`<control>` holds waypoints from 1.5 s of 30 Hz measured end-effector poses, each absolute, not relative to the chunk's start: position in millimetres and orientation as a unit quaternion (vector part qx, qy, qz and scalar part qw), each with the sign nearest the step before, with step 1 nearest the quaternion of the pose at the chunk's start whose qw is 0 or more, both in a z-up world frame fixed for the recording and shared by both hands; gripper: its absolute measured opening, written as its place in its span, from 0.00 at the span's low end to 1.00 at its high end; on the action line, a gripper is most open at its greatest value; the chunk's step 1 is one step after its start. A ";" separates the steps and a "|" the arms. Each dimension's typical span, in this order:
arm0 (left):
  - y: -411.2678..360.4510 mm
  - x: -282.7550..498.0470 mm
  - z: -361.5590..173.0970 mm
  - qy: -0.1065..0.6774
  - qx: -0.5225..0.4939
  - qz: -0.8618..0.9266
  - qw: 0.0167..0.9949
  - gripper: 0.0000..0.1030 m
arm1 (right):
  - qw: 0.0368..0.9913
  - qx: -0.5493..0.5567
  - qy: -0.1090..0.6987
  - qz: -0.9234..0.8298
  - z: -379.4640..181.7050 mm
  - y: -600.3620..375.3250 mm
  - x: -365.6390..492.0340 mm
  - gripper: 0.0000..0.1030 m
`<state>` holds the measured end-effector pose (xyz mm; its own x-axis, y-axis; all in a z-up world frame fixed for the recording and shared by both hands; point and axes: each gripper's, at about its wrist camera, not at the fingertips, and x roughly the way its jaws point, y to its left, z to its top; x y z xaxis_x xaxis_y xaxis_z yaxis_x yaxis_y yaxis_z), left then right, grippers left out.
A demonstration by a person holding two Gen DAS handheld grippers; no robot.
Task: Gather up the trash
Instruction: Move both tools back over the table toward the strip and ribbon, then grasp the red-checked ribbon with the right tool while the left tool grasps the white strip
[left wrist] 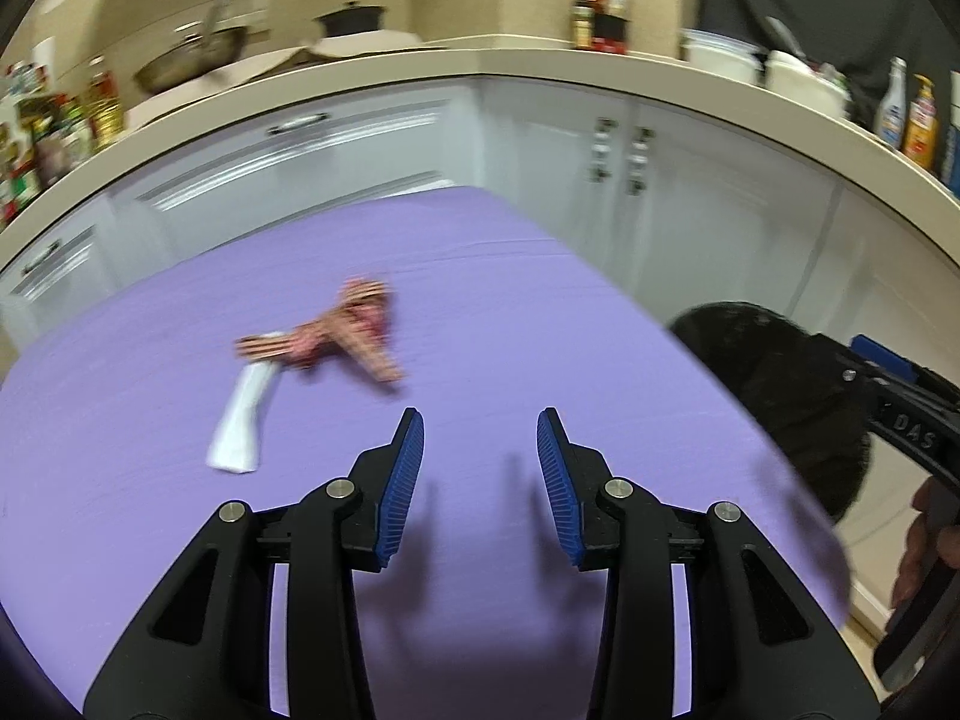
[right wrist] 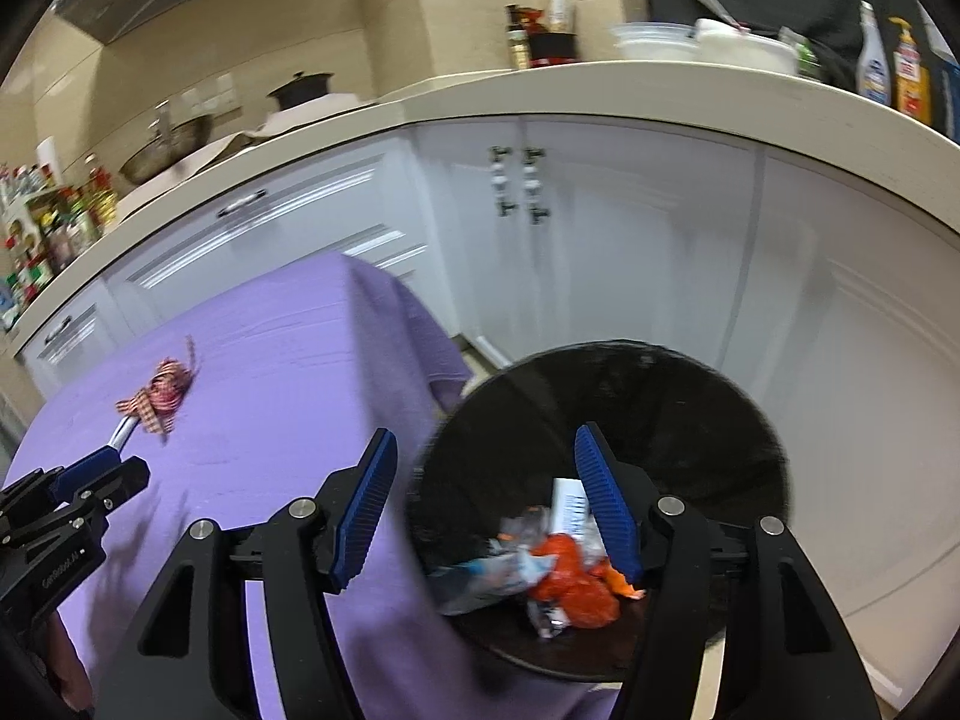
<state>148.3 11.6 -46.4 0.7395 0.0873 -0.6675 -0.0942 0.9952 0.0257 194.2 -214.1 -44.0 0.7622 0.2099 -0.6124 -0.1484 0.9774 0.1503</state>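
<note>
I hold my right gripper (right wrist: 486, 504) empty and spread above the black bin (right wrist: 600, 420), where wrappers (right wrist: 564, 582) already lie; my left gripper (left wrist: 480, 480), also unclenched, faces the checked scrap (left wrist: 354, 330) left of the bin.

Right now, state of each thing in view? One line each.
left gripper: open, nothing between its pads, over the purple cloth.
right gripper: open, empty, above the bin.
black bin: unlidded, beside the table, holding orange and white wrappers.
checkered wrapper: crumpled, lying on the cloth.
white strip: flat on the cloth, touching the checkered wrapper.
cabinet doors: closed.
</note>
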 end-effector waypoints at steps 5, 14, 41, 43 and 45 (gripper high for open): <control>50.6 140.6 -49.6 0.363 -0.020 0.091 0.927 0.37 | 0.935 0.034 0.332 0.120 -43.1 -186.0 195.9 0.59; 96.5 136.5 -53.0 0.368 -0.044 0.130 0.920 0.37 | 0.927 0.010 0.338 0.162 -42.5 -134.0 205.5 0.59; 132.8 160.6 -65.9 0.403 -0.050 0.126 0.905 0.21 | 0.911 -0.027 0.355 0.209 -48.1 -73.5 214.6 0.59; 136.5 156.4 -63.5 0.399 -0.051 0.129 0.906 0.21 | 0.910 -0.029 0.354 0.212 -47.1 -69.3 214.0 0.59; 142.4 152.2 -61.6 0.397 -0.055 0.135 0.906 0.21 | 0.910 -0.032 0.353 0.216 -46.3 -64.2 213.3 0.59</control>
<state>152.2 142.4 -61.6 0.6489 0.2002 -0.7341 -0.2878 0.9577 0.0068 213.3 -64.2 -46.3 0.6573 0.3716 -0.6556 -0.4163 0.9043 0.0952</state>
